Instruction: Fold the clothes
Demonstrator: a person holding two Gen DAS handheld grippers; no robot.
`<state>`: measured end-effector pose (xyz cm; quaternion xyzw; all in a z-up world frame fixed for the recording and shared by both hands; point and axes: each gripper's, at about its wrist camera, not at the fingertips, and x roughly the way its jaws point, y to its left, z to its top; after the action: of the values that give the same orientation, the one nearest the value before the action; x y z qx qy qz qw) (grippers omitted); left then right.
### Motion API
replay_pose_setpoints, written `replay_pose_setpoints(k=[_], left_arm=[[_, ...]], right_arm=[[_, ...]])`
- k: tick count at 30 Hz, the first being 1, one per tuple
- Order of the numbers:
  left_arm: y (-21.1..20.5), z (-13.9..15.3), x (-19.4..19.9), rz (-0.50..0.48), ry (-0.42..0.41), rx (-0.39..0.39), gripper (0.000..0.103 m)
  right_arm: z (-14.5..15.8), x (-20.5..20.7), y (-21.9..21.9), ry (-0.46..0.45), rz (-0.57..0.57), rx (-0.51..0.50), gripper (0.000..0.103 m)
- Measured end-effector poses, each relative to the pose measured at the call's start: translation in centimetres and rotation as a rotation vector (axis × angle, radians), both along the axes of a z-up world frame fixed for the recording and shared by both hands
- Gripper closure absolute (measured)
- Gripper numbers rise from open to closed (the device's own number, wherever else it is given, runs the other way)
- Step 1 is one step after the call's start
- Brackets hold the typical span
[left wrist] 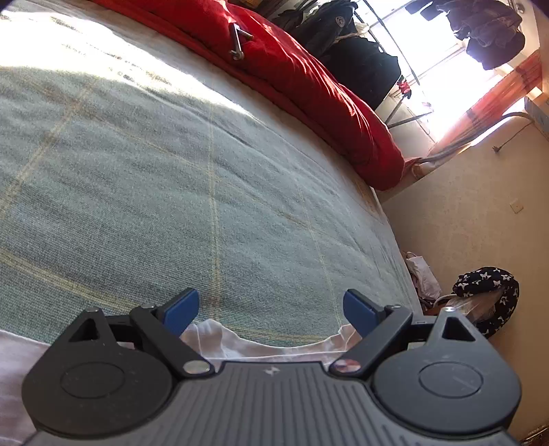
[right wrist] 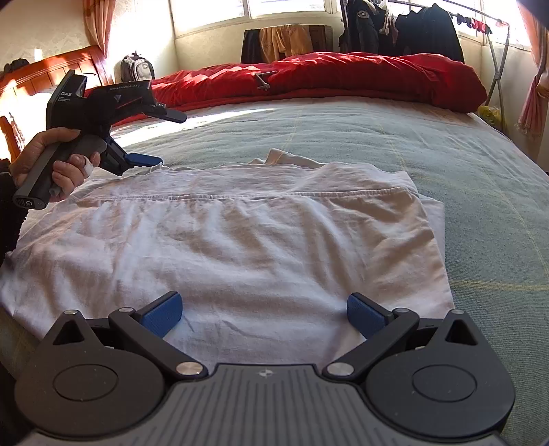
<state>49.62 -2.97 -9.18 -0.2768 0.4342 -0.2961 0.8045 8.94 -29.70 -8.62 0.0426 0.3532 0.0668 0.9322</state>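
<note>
A white garment (right wrist: pixel 240 233) lies flat on the grey-green bed cover (right wrist: pixel 446 154), its hem folded across the middle. My right gripper (right wrist: pixel 264 315) hovers over the garment's near edge, open, with nothing between its blue pads (right wrist: pixel 163 314). A hand holds my left gripper (right wrist: pixel 161 137) above the garment's far left corner, its jaws wide apart. In the left wrist view the left gripper (left wrist: pixel 271 312) is open over the bed cover (left wrist: pixel 171 188). Only the garment's edge (left wrist: pixel 240 343) shows, just below and behind the pads, and no cloth is pinched.
A red duvet (right wrist: pixel 343 79) is bunched along the far side of the bed, with a metal object (right wrist: pixel 264 80) lying on it. Behind stand a clothes rack with dark jackets (right wrist: pixel 411 27), a backpack (right wrist: pixel 137 67) and a wooden headboard (right wrist: pixel 51 68). The bed's edge and a patterned bag (left wrist: pixel 487 295) appear at the right.
</note>
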Motion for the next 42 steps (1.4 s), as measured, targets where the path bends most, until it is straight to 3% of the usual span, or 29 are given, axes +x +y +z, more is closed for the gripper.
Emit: replay_pose_setpoints(k=[4,9,14,21,29,33,38,42], left_arm=[[1.6,1.7,-2.6,-0.013,-0.034,-0.012,0.012],[2.8,4.3,-7.8,-0.046,-0.114,0.164,0.012],[3.8,4.5,-12.4,-0.051,-0.186,0.302,0.009],[4.0,3.0,-16.5,-0.03,-0.27,0.482,0.009],[4.8,2.2,-16.8,0.028,-0.273,0.479,0.009],[4.5,1.9,-16.6,0.034,-0.264,0.486,0.009],[4.2,1.6,-17.3,0.011,-0.27,0.492,0.009],[4.0,1.1,-17.4,0.007,-0.264,0.51,0.009]], right_arm=[[0.8,0.3,-0.3,0.022,0.004,0.02,0.0],[4.8,0.8,-3.2,-0.016,0.023,0.193,0.0],[8.4,5.3,-5.4,-0.073,0.06,0.347,0.0],[5.9,13.8,-0.9,-0.082,0.196,0.199,0.0],[0.5,19.3,2.4,0.017,0.222,0.033,0.0],[1.4,18.8,2.3,0.002,0.213,0.001,0.0],[4.7,14.7,0.0,-0.048,0.169,0.048,0.0],[2.8,11.8,-3.0,0.019,0.091,0.045,0.0]])
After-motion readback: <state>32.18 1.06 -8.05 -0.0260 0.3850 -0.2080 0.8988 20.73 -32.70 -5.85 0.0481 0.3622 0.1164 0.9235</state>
